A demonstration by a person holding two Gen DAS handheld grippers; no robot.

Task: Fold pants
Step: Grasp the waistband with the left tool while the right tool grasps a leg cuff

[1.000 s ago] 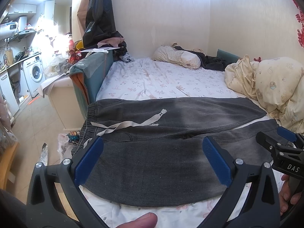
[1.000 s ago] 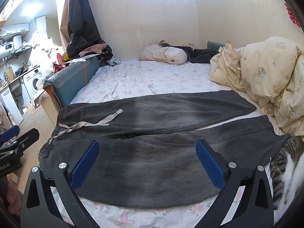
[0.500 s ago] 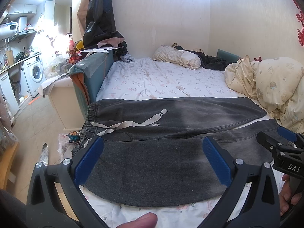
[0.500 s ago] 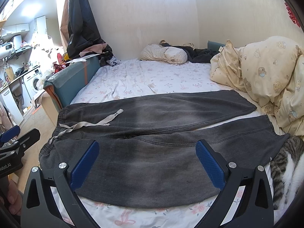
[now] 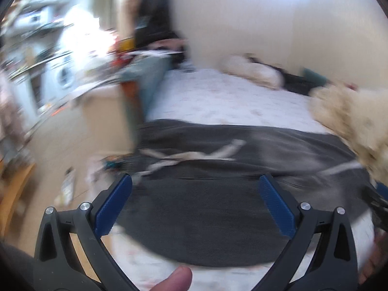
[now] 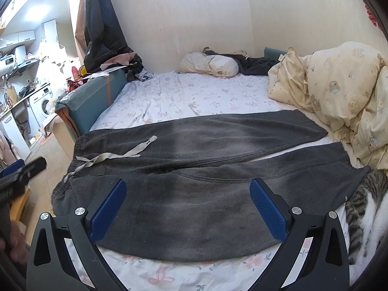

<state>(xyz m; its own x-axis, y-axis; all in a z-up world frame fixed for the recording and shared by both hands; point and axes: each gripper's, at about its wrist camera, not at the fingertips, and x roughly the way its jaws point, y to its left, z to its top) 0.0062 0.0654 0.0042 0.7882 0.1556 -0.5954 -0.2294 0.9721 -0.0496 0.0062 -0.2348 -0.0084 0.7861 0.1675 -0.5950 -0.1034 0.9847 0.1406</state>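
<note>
Dark grey pants [image 6: 194, 160] lie spread flat across the bed [image 6: 184, 97] — both tools hang above them, empty.

The left tool [image 5: 195, 200] and the right tool [image 6: 188, 202] each have their blue pads spread wide, gripping nothing. A pale drawstring [image 6: 114, 155] trails over the waistband at the left; a tabby cat [image 6: 363, 208] lies against the near leg's hem — the left view is blurred.

The only readable marking is a small lit digital display on a white appliance [image 6: 9, 61] mounted on the wall at the far left of the right wrist view; it seems to read "88", though it is too small to be sure.
</note>
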